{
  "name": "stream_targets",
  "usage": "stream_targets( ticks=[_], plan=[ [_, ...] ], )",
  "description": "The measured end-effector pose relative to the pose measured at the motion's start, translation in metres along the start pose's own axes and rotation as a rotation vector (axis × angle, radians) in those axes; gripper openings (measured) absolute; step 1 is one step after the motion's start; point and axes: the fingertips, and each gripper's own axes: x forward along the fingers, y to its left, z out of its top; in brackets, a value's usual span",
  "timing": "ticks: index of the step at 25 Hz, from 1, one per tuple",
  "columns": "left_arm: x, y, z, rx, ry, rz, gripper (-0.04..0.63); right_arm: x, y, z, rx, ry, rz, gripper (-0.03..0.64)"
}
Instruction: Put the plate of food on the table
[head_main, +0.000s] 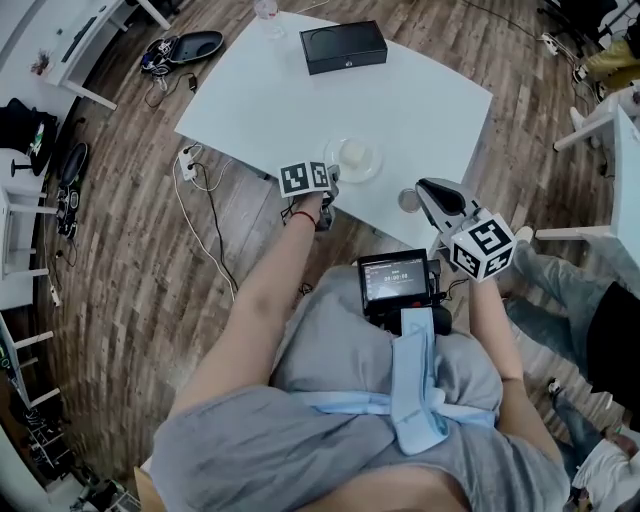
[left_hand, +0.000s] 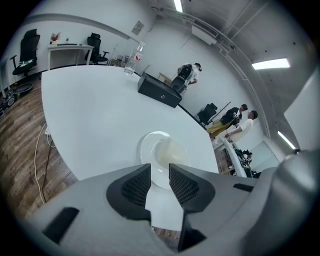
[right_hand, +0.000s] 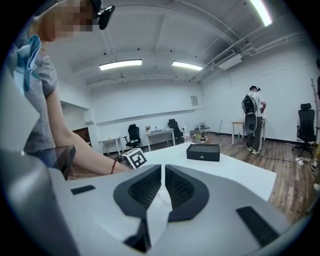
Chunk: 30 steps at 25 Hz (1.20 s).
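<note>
Your left gripper is released beside the plate of food, your right gripper clenched empty; a careless nudge could push the plate off the surface edge.

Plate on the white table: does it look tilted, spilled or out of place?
Nothing stands out. The plate lies flat on the white table, its food in the middle, nothing spilled, though near the edge.
</note>
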Motion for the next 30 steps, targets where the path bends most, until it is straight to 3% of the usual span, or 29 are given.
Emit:
stream_targets(
  ticks=[4, 9, 13, 17, 22, 26, 30],
  plan=[
    [-0.010, -0.007, 0.006, 0.004, -0.017, -0.022, 0.107, 0.025, 0.004, 0.011, 0.015, 0.016, 0.041, 0.037],
    [-0.022, -0.001, 0.009, 0.039, -0.025, 0.012, 0.106, 0.043, 0.013, 0.018, 0.045, 0.043, 0.072, 0.037],
    [-0.034, 0.001, 0.007, -0.023, -0.050, -0.015, 0.106, 0.040, 0.017, 0.023, 0.053, 0.015, 0.071, 0.037],
    [-0.049, -0.014, 0.014, -0.091, -0.120, -0.126, 0.104, 0.035, 0.020, 0.025, 0.051, -0.011, 0.075, 0.037],
    [-0.075, -0.053, 0.029, -0.137, -0.225, -0.320, 0.098, 0.032, 0.028, 0.019, 0.046, -0.005, 0.092, 0.037],
    [-0.091, -0.084, 0.032, -0.176, -0.250, -0.468, 0.098, 0.030, 0.028, 0.019, 0.057, -0.019, 0.087, 0.037],
    [-0.109, -0.106, 0.029, -0.172, -0.257, -0.567, 0.098, 0.026, 0.028, 0.020, 0.075, -0.031, 0.092, 0.037]
  ],
)
